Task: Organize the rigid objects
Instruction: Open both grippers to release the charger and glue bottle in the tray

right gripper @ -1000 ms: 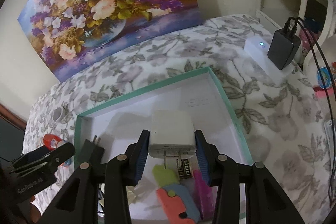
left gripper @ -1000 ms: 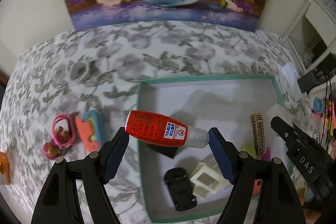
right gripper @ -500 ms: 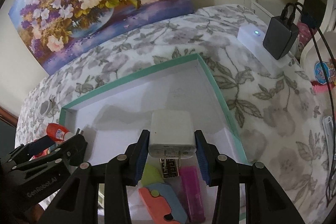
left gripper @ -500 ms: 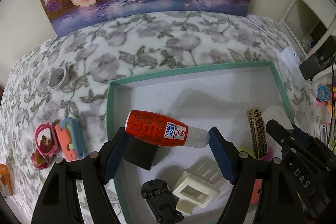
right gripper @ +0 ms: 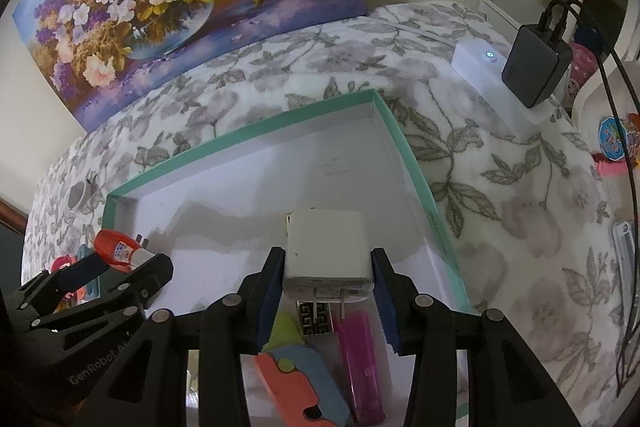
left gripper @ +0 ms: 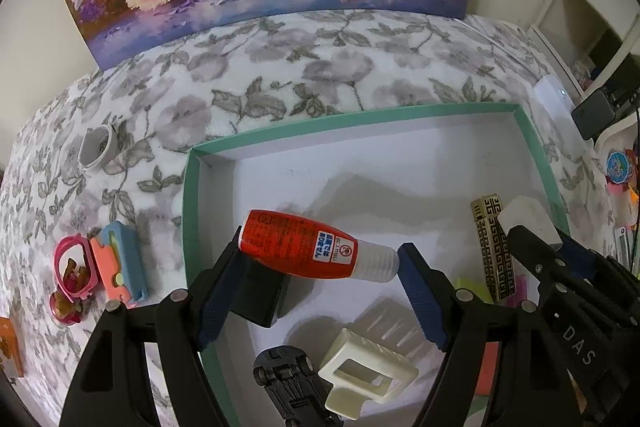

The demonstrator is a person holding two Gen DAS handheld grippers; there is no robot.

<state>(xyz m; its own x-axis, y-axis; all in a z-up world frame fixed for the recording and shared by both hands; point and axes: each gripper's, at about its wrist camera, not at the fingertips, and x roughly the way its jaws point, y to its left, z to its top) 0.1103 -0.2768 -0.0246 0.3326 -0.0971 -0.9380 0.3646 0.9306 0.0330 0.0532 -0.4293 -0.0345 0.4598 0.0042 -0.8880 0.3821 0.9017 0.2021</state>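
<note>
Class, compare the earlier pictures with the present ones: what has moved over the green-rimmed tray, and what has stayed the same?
The left gripper has carried the red bottle with the clear cap from above the near-left edge of the green-rimmed white tray to well inside it. The right gripper stays shut on the white plug adapter over the tray. No grip changed, and nothing lying in the tray has moved.

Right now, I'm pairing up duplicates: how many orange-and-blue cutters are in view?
2. One cutter lies on the floral blanket left of the teal box; the other cutter inside the box beside a pink case. Others may be hidden.
</note>
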